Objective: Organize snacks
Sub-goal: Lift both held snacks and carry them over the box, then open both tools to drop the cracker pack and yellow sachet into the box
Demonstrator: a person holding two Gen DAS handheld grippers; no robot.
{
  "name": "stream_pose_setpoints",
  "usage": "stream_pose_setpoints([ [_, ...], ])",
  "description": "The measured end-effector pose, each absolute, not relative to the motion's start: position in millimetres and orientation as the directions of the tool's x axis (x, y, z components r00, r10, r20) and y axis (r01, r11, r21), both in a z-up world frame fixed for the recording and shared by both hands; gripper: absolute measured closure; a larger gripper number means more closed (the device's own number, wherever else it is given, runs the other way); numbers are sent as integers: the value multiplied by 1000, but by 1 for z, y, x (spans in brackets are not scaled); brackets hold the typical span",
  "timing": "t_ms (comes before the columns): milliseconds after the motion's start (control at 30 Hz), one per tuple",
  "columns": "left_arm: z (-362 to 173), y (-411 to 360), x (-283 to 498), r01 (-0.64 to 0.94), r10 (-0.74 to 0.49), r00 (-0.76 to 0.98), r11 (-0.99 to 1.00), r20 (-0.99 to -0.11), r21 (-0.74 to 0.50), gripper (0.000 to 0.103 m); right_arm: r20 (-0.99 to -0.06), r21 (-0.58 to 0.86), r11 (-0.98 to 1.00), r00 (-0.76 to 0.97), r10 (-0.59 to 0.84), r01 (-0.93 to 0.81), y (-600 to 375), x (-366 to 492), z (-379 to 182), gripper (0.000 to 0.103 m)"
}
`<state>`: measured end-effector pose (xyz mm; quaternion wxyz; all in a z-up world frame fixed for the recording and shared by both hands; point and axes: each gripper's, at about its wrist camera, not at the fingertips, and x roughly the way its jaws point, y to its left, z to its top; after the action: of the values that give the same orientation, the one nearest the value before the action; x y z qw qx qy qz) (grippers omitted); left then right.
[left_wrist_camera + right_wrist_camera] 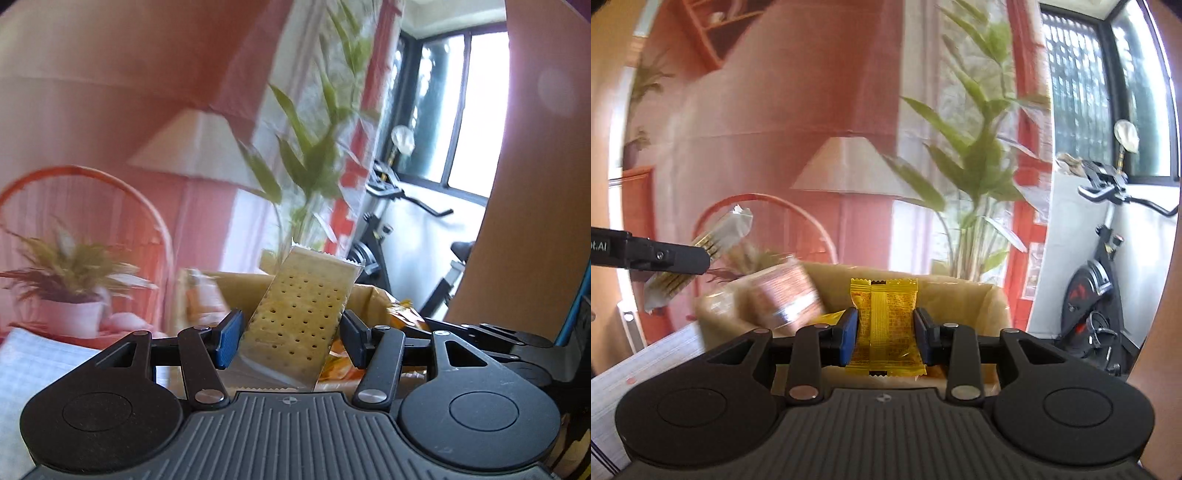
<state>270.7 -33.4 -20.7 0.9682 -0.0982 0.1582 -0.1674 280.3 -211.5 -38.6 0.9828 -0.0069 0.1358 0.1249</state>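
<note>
My left gripper (291, 334) is shut on a clear-wrapped pack of pale crackers (301, 314), held tilted above a tan cardboard box (240, 291). In the right wrist view the same cracker pack (698, 254) and a left finger (665, 254) show at the left. My right gripper (886, 332) is shut on a small yellow snack packet (886, 325), held upright in front of the tan box (960, 295). A brown-labelled snack pack (783, 295) leans inside the box at its left. An orange snack bag (402, 314) lies in the box.
A white checked cloth (33, 365) covers the table at the left. A potted plant (70, 291) stands behind it. A tall green plant (979, 166) and a printed backdrop stand behind the box. An exercise bike (1100, 288) is at the right.
</note>
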Motion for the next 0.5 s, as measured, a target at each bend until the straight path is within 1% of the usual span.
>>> stream_pose_setpoints([
  [133,-32,-53,311,305,-380,855,919,-352,-251,44,-334,47,979,920,203,-199,-219,313,-44,68],
  [267,-41,-56,337,325,-416,819,904,-395,-278,43,-379,30,983,908,178,-180,-220,324,-48,66],
  [300,-42,-59,341,337,-427,807,900,-408,-276,41,-385,23,986,909,163,-167,-220,324,-50,66],
  [333,-43,-61,341,349,-434,796,898,-421,-267,37,-389,24,987,908,153,-156,-220,324,-51,64],
  [367,-43,-63,341,364,-442,791,896,-424,-255,34,-393,33,988,906,154,-153,-222,325,-52,61],
  [400,-42,-63,339,376,-445,792,895,-419,-240,29,-394,46,987,906,157,-151,-224,324,-53,58],
  [433,-41,-64,336,388,-446,790,895,-422,-220,26,-392,54,987,906,158,-149,-226,323,-53,52],
  [467,-40,-64,332,397,-447,793,895,-413,-205,25,-388,57,988,908,157,-146,-227,320,-54,49],
  [500,-38,-61,329,402,-447,795,894,-410,-197,25,-384,58,988,910,154,-143,-228,317,-53,49],
])
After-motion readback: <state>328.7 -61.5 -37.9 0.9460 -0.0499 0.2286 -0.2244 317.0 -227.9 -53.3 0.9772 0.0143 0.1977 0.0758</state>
